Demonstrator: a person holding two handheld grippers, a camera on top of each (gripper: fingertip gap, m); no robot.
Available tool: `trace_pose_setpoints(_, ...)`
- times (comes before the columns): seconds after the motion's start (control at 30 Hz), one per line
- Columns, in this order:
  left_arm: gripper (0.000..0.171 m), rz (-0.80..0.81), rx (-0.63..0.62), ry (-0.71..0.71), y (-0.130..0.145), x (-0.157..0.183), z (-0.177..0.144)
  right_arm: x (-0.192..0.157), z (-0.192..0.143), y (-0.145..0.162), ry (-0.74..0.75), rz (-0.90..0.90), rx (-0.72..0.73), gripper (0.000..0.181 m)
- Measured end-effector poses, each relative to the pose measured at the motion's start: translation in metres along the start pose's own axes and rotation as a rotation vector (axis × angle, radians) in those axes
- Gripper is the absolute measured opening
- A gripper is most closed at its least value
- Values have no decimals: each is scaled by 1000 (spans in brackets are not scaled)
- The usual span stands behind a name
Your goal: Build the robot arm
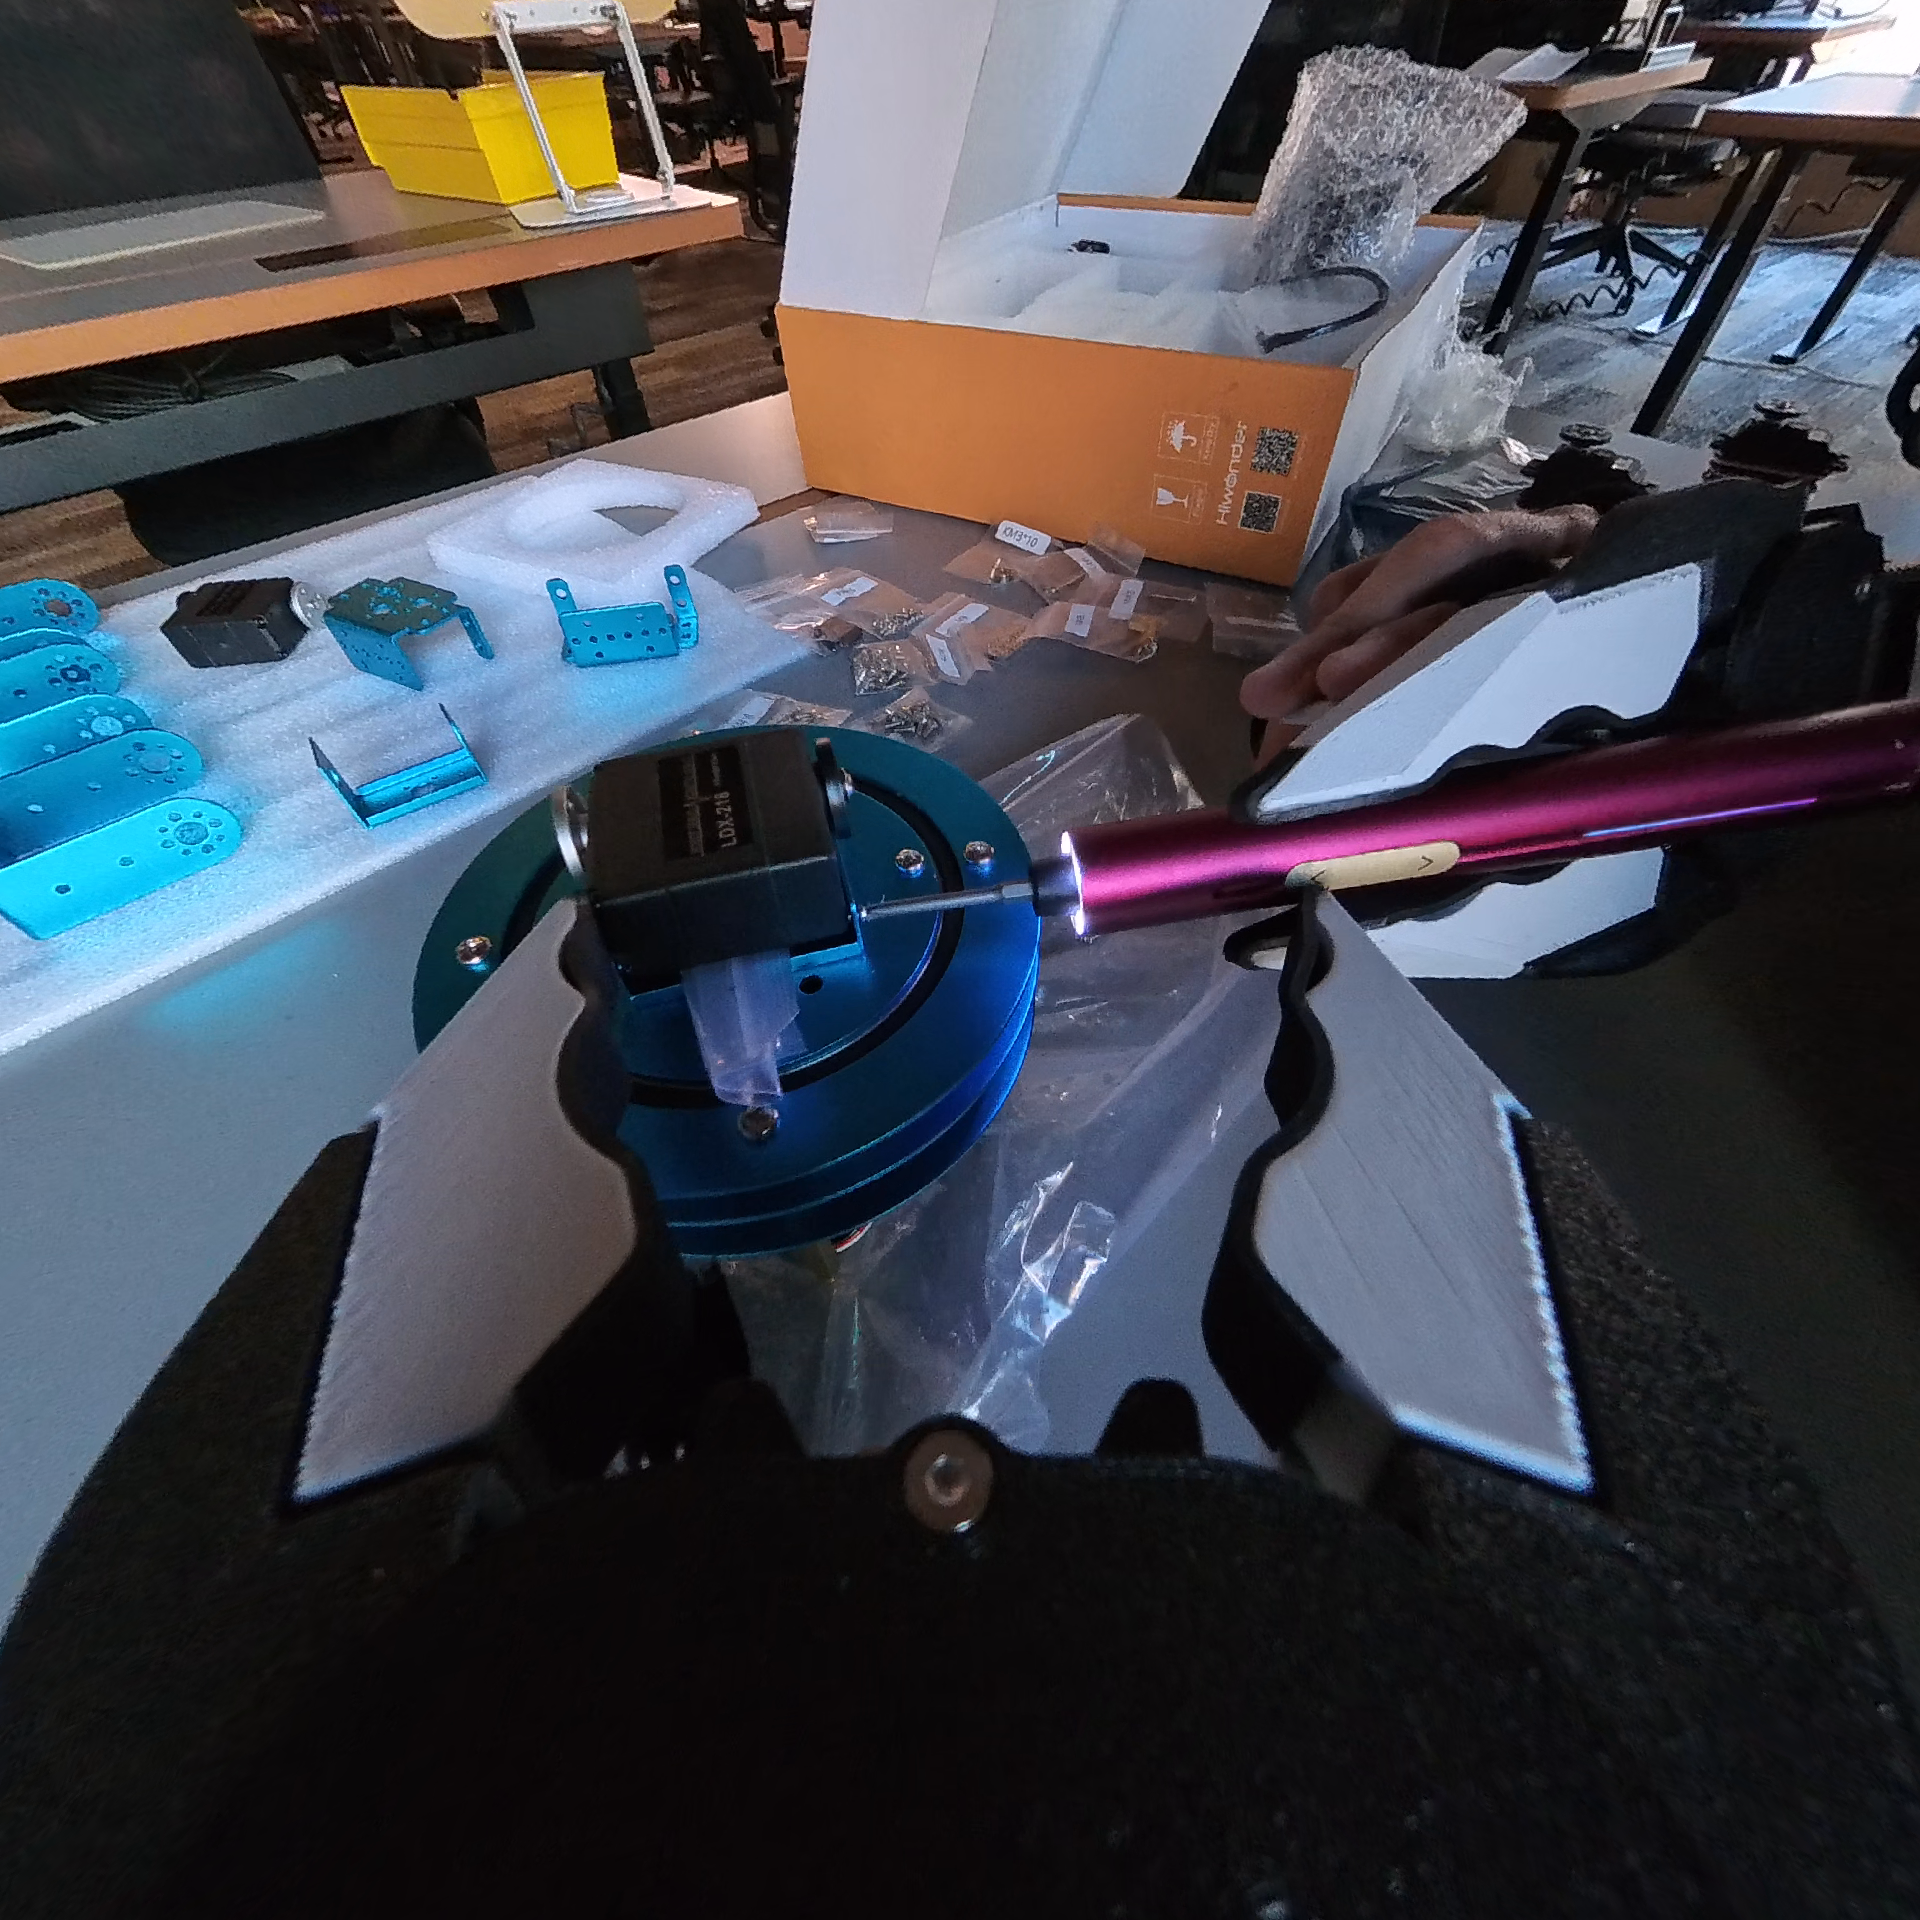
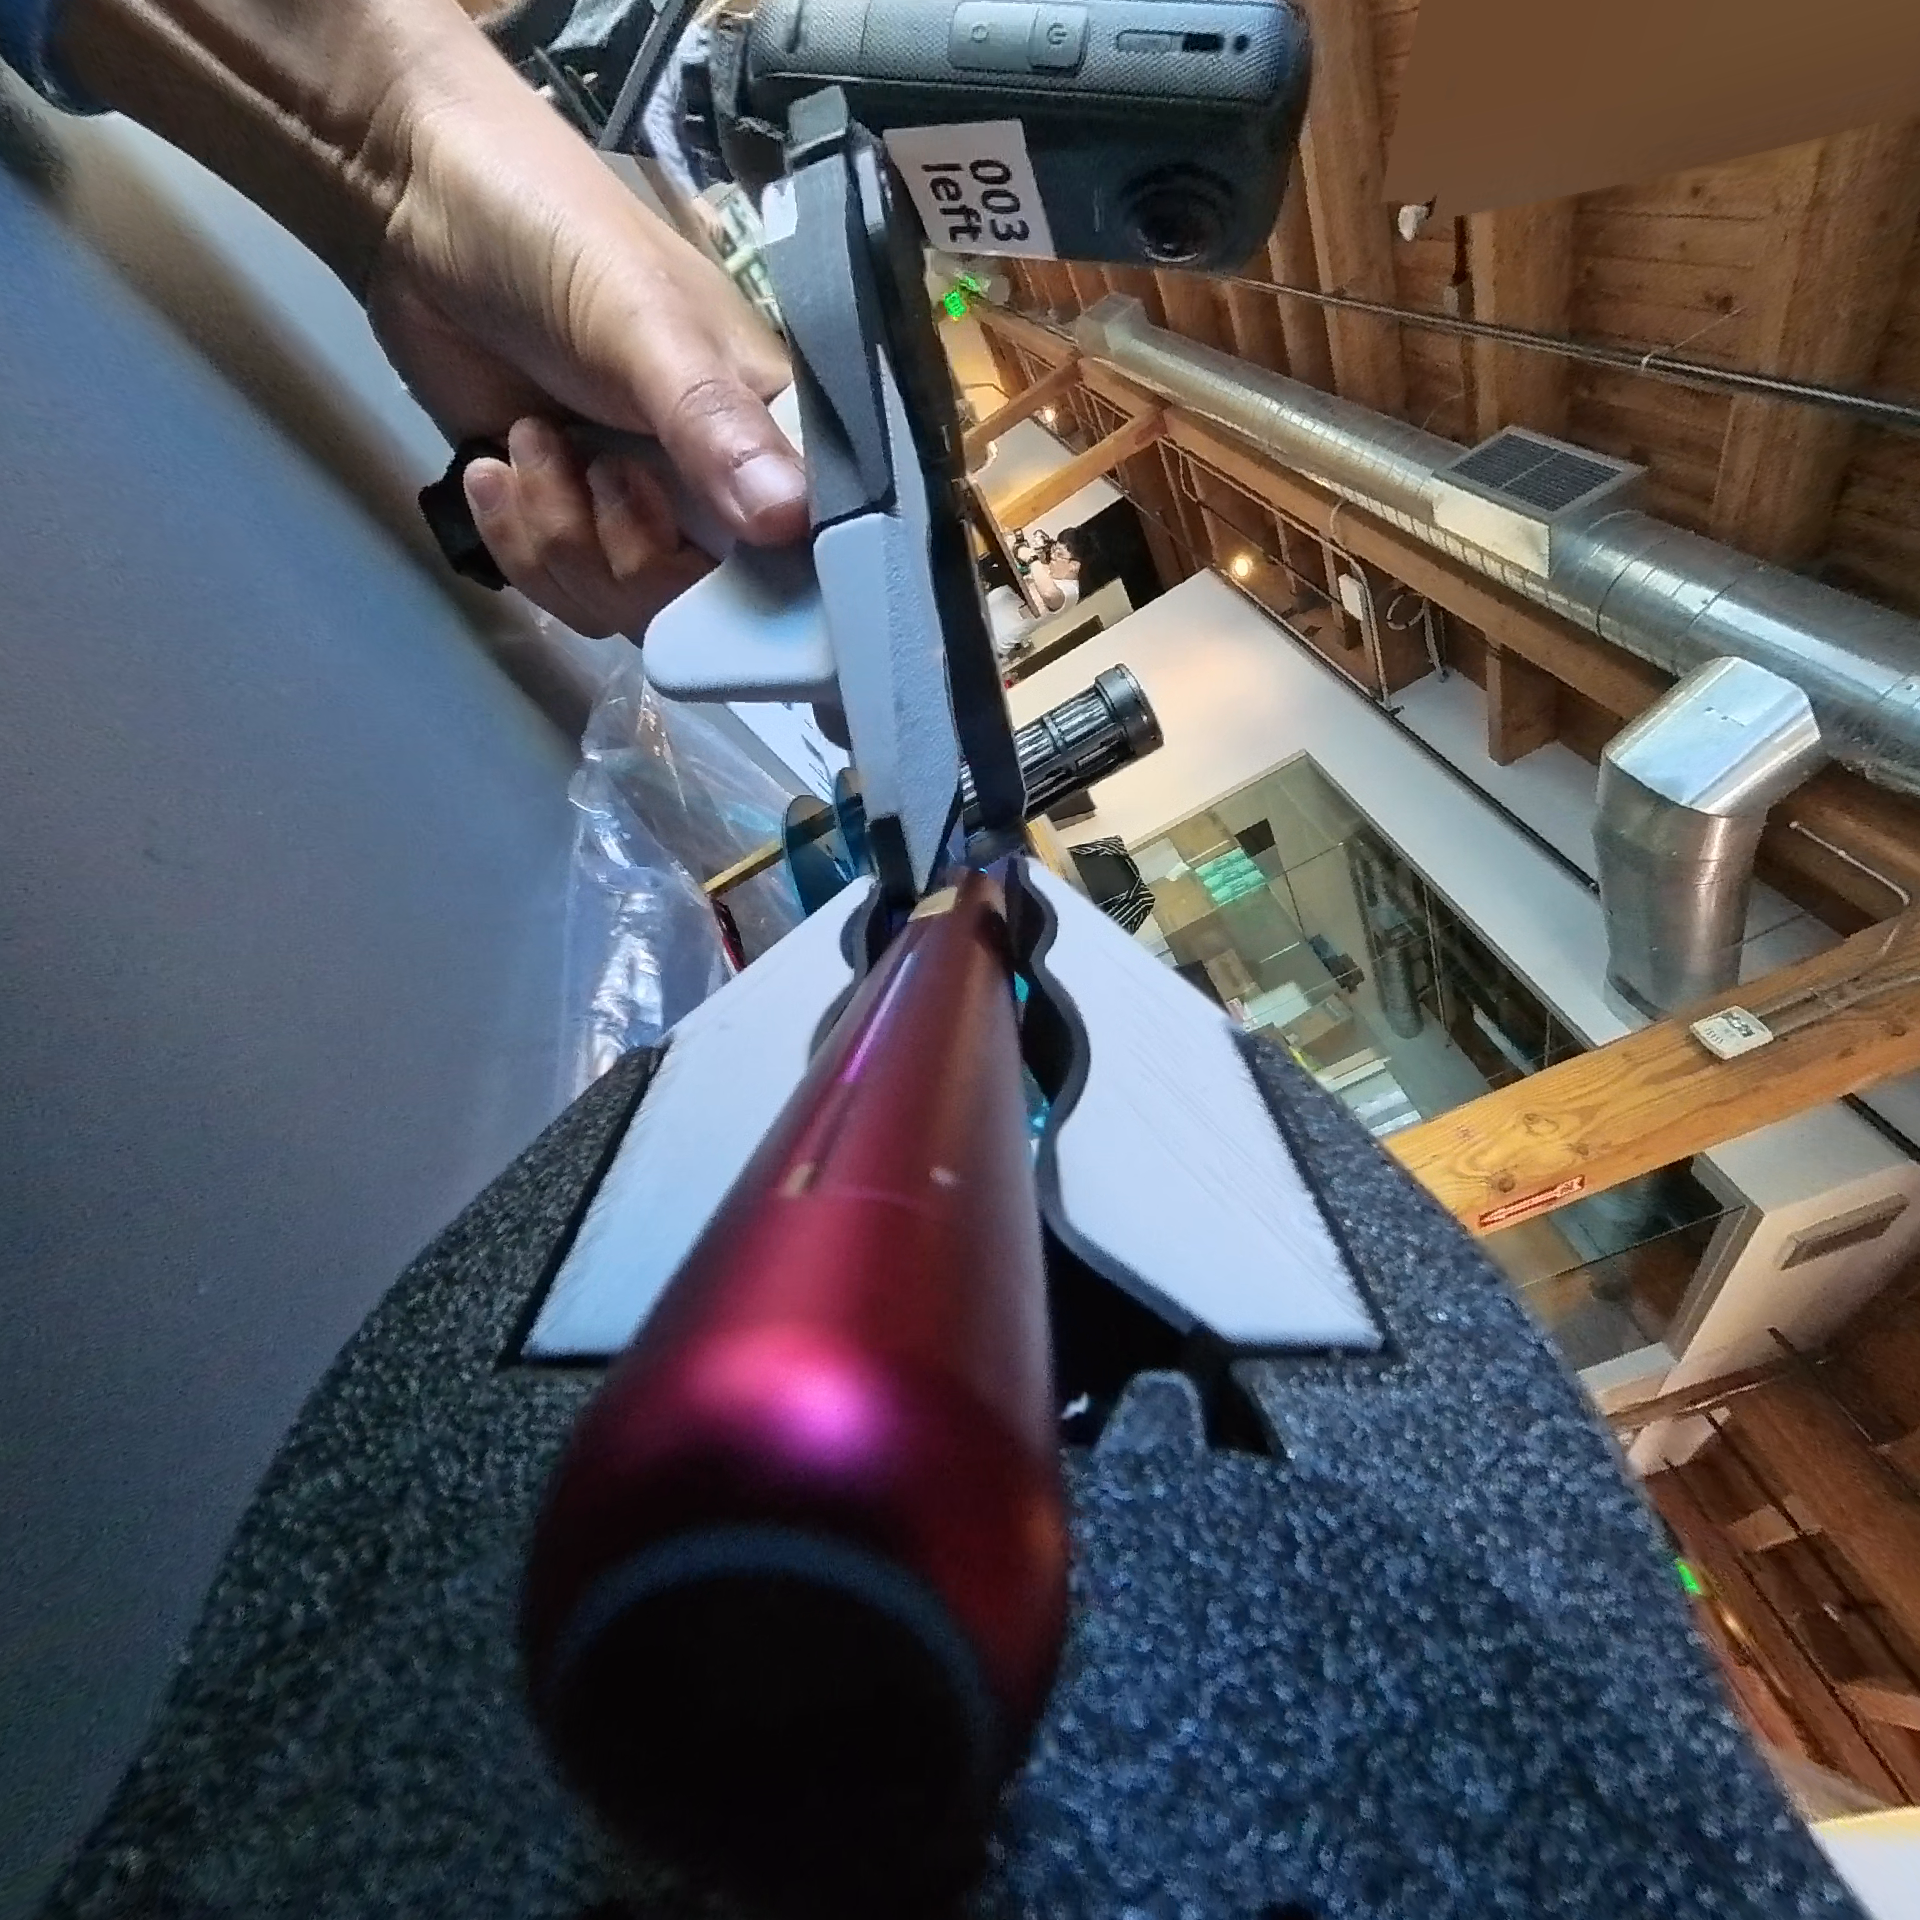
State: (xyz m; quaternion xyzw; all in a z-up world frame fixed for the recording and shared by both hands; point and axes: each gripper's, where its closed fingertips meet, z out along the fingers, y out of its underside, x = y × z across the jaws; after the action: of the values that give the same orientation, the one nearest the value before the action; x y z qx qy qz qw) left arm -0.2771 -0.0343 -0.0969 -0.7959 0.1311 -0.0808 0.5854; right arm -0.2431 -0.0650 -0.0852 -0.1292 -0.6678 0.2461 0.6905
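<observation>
A black servo (image 1: 717,852) sits on a round blue metal base (image 1: 831,1122) on the table. My left gripper (image 1: 951,935) is open. Its left finger (image 1: 488,1143) lies against the base and servo, and its right finger (image 1: 1403,1195) stands clear to the right. My right gripper (image 2: 951,904) is shut on a magenta electric screwdriver (image 2: 914,1091). In the left wrist view the screwdriver (image 1: 1455,821) comes in from the right with its light on. Its thin bit (image 1: 935,902) touches the servo's right side. The right wrist view shows the left gripper's body (image 2: 883,582), held by a hand (image 2: 582,343).
An open orange and white box (image 1: 1039,436) with bubble wrap (image 1: 1371,156) stands behind. A white foam sheet (image 1: 260,790) at left carries blue brackets (image 1: 623,623) and a second servo (image 1: 234,620). Small bags of screws (image 1: 914,634) lie mid-table. A clear plastic bag (image 1: 1049,1226) lies under the base.
</observation>
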Motion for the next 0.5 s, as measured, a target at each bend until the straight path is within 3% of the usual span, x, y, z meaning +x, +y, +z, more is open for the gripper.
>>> trace_pose_setpoints(0.5, 124, -24, -12, -25, -3, -5, 1, 6, -2, 12, -9, 13, -2, 22)
